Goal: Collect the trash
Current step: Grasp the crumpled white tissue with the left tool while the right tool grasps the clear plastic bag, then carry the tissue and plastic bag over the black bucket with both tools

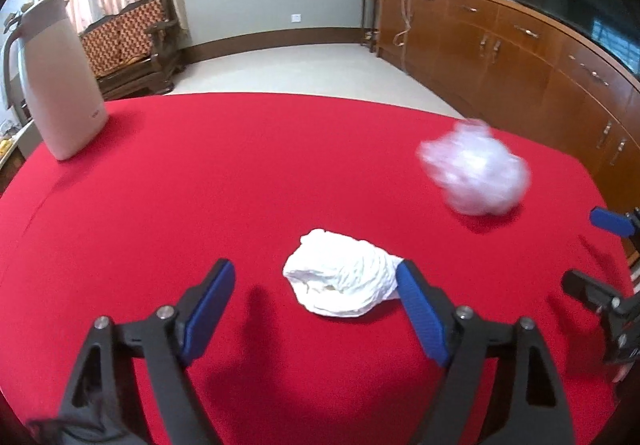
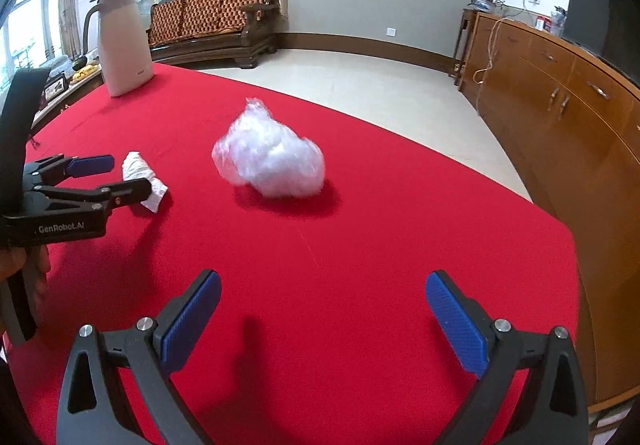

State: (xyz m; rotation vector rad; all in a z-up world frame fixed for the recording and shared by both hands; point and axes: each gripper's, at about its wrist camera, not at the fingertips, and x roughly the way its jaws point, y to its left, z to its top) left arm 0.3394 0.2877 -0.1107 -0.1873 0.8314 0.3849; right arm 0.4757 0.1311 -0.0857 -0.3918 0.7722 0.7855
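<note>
Fingers of the left gripper stand wide, blue pads facing inward, with the crumpled white paper wad lying between them on the red cloth surface. Right-hand pad overlaps the wad's edge in the left wrist view; whether it touches cannot be told. Left-hand pad sits apart from the wad, red cloth showing in the gap. Nothing gripped.

Right wrist view shows the same: wad between the two fingers of the left gripper, neither pad visibly pressing on it. A hand holds that gripper's handle at the picture's left edge.

Fingers of the right gripper also wide, empty, only red cloth between them. Crumpled clear plastic bag, blurred, lies ahead of these fingers and a little to their left, well apart from them. From the left fingers the bag is ahead and to the right, near the wad but not touching it.

Farther out, ahead-left of both grippers: a tall beige thermos jug upright near the surface's far corner. Beyond the surface, a dark wooden bench with patterned cushions; to the right, a long brown wooden cabinet.
</note>
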